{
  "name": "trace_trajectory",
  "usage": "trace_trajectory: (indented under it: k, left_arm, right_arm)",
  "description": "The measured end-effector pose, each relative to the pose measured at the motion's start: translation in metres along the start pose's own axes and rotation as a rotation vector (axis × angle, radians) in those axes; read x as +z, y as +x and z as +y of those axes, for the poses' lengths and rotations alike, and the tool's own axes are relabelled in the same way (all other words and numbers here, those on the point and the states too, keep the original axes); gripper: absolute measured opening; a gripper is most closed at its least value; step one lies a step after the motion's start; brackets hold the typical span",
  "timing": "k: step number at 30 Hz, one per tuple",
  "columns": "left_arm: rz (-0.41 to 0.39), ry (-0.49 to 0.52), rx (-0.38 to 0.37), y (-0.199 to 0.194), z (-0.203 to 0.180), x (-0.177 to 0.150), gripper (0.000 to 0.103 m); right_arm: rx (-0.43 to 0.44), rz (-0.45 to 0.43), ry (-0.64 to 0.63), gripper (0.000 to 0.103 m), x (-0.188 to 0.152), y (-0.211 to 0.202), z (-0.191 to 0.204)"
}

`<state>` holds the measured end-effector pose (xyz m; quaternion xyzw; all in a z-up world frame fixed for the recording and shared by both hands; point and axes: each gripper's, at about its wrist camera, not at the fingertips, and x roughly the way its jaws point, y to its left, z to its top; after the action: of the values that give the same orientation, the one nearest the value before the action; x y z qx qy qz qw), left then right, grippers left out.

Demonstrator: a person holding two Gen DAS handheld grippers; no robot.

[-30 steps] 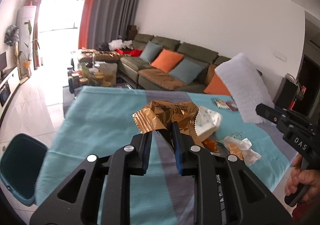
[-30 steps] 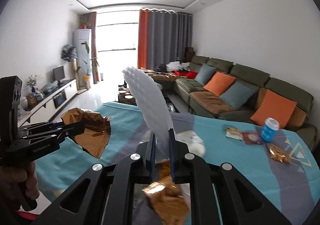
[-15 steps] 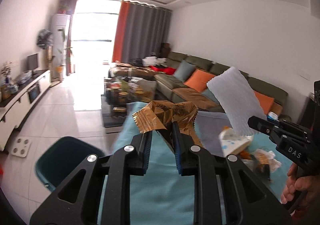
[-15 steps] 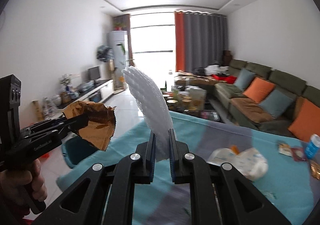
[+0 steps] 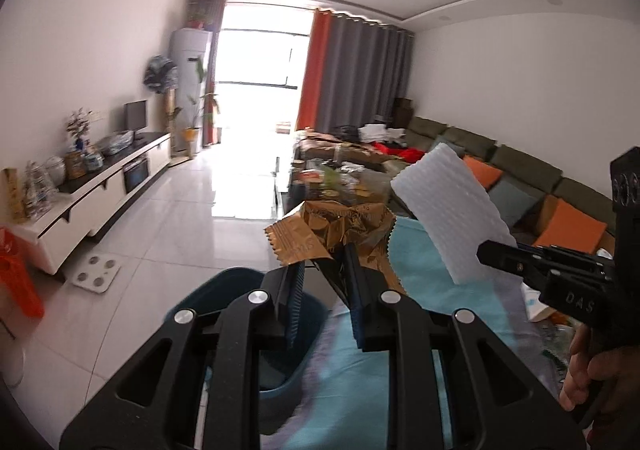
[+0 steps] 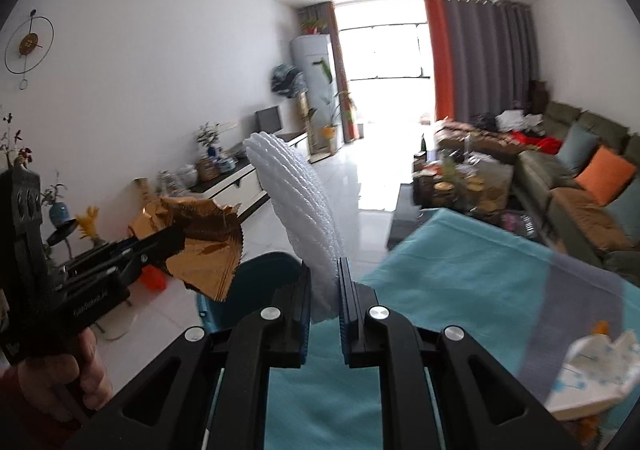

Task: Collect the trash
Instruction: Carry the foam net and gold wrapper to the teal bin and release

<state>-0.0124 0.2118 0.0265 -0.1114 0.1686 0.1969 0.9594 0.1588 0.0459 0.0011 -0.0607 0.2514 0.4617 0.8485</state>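
Both wrist views face down the room toward the window [image 5: 256, 54], sharing the bin [image 6: 256, 290], each showing the other's tongs.

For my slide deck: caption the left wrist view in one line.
Left gripper clamps a gold wrapper above the dark bin; right gripper holds white foam.

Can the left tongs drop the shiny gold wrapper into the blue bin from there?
Probably yes. The left tongs hold the gold wrapper just beyond the table edge, with the blue bin open below and nothing between them.
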Motion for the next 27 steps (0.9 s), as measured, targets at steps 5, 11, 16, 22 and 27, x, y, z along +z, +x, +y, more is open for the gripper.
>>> trace_trajectory:
  k: [5, 11, 16, 22, 27]
  left_arm:
    - [0.025, -0.033, 0.062, 0.0, 0.036, -0.003, 0.02]
    - [0.051, -0.07, 0.115, 0.01, 0.072, -0.006, 0.02]
    - [0.087, -0.088, 0.139, 0.026, 0.091, -0.012, 0.02]
    - [0.167, -0.119, 0.147, 0.061, 0.106, -0.029, 0.021]
    - [0.233, -0.151, 0.155, 0.096, 0.122, -0.045, 0.021]
  right_arm:
    - [0.075, 0.066, 0.012, 0.011, 0.009, 0.036, 0.014]
    - [0.113, 0.155, -0.004, 0.011, 0.016, 0.076, 0.029]
    - [0.134, 0.224, 0.001, 0.011, 0.017, 0.108, 0.035]
    - [0.131, 0.346, -0.023, 0.011, 0.009, 0.155, 0.047]
    - [0.147, 0.453, 0.002, 0.011, 0.002, 0.191, 0.046]
